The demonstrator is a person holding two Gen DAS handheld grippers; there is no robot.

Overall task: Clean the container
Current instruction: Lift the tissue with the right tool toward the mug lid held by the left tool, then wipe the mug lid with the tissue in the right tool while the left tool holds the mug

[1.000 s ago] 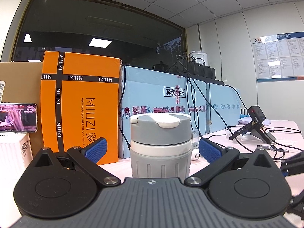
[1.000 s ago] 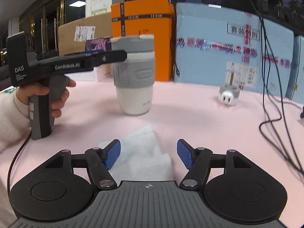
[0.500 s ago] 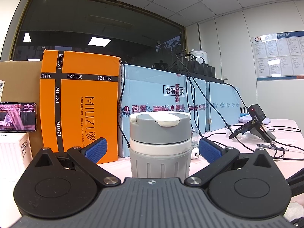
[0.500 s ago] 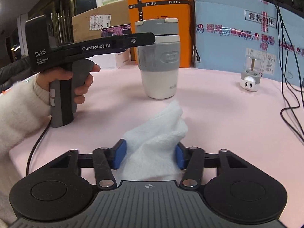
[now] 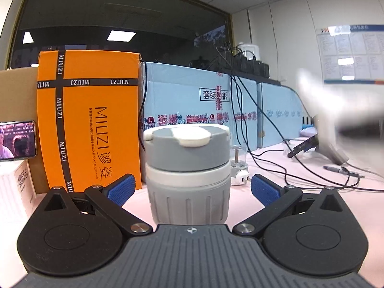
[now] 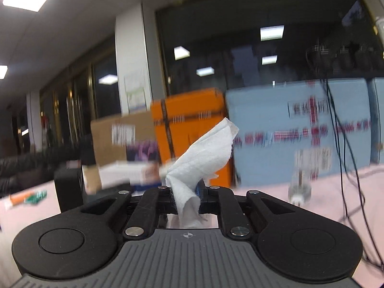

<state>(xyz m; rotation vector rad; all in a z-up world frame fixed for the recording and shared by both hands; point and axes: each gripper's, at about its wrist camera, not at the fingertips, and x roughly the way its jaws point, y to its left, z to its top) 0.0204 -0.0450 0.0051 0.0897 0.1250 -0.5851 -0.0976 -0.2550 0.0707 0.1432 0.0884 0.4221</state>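
Left gripper (image 5: 192, 189): fingers wide apart, one blue pad (image 5: 121, 190) on each side of the container, not touching it.
Container (image 5: 188, 175): upright on the pink table (image 5: 312, 175), between the two left fingers, a small gap at each pad; grey lid with white flap on top, white band under it, ribbed grey sleeve below.
Right gripper (image 6: 184, 192): fingers pressed together, clamped on the paper towel.
Paper towel (image 6: 204, 153): white, twisted, pinched low between the right fingers, standing up and leaning to the right above the fingertips.
Beyond the left fingers: orange box (image 5: 88, 120) to the left, light blue boxes (image 5: 199, 110) behind the container, black cables (image 5: 264, 129) to the right.
Right view: background blurred, container not seen there.
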